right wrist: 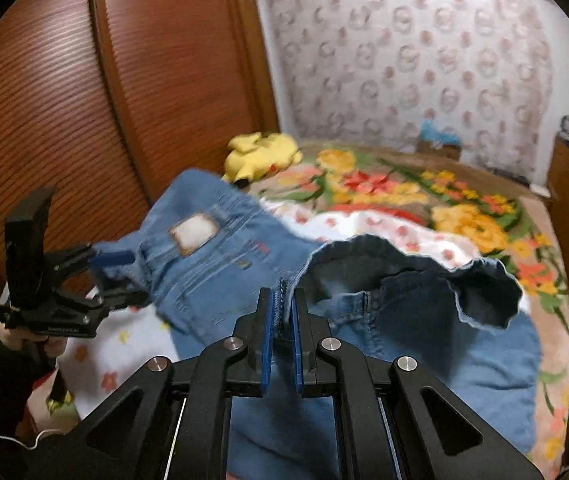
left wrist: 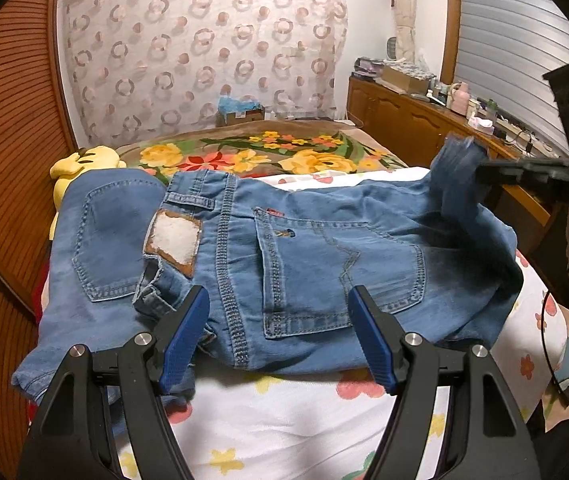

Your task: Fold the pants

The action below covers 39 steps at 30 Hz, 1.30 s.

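Floral bedding (left wrist: pixel 284 412) is being used as the work surface, with a flowered blanket (left wrist: pixel 244 156) spread beyond it, a yellow plush toy (right wrist: pixel 260 156) lying near the wooden slatted doors (left wrist: pixel 8 128), and a patterned curtain (left wrist: pixel 204 40) hanging at the far wall.

Nearest in the left wrist view, the left gripper (left wrist: pixel 278 312) is being held just above the blue jeans (left wrist: pixel 324 240), angled downward over the seat area; its blue pads are standing wide apart and nothing is being pressed between them. The jeans are lying across the bed with the back pockets and the waistband patch (left wrist: pixel 172 242) facing up, partly doubled over already.

In the right wrist view, the right gripper (right wrist: pixel 284 312) is being held over the cloth with its jaws narrow, and a stitched hem edge (right wrist: pixel 282 292) is being kept between the pads; whether the pads are pressing it firmly cannot be told. The lifted leg end (right wrist: pixel 424 276) is drooping open beyond the fingers, its raw cuff sagging.

The denim is judged to be soft and limp, moderately heavy for cloth, not slippery and not fragile. It is likely to be sagging wherever it is unsupported, so hems, seams and the waistband, where layers are thick, are being favoured as holds.

Farther off, the left gripper is being seen from the side, gripped by a hand (right wrist: pixel 20 340).
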{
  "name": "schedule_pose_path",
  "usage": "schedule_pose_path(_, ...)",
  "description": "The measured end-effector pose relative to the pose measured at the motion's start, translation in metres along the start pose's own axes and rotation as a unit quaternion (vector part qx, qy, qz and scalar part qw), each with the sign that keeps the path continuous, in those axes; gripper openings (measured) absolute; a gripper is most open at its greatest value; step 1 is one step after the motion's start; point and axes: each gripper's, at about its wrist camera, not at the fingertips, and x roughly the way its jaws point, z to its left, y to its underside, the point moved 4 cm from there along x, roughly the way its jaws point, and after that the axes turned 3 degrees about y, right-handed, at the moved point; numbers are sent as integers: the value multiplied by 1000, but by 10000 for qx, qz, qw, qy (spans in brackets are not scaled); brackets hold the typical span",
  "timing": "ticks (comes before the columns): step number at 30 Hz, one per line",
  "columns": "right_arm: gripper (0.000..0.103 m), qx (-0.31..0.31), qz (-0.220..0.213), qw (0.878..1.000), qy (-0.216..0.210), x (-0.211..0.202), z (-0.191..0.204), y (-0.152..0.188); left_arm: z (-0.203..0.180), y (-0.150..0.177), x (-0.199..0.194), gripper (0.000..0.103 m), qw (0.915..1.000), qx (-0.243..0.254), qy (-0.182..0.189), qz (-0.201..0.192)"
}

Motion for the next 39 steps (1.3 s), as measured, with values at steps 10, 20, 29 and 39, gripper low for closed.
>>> schedule_pose_path(10,32,173,122,9992,325,-6,-35,11,-24,-5,21,73,9994,128,277,148)
schedule_pose_path(20,40,600,259,9945,824,3,-53,36,-73,-32,52,72,9955,455,802,206)
schedule_pose_path(29,41,652,457,9944,689,38,-64,24,-109,-52,84,51,9887,775,1214,409)
schedule_pose_path(39,41,645,799,9898,990,74,-79,16,-116,-42,105,17,9834,834,1420,761)
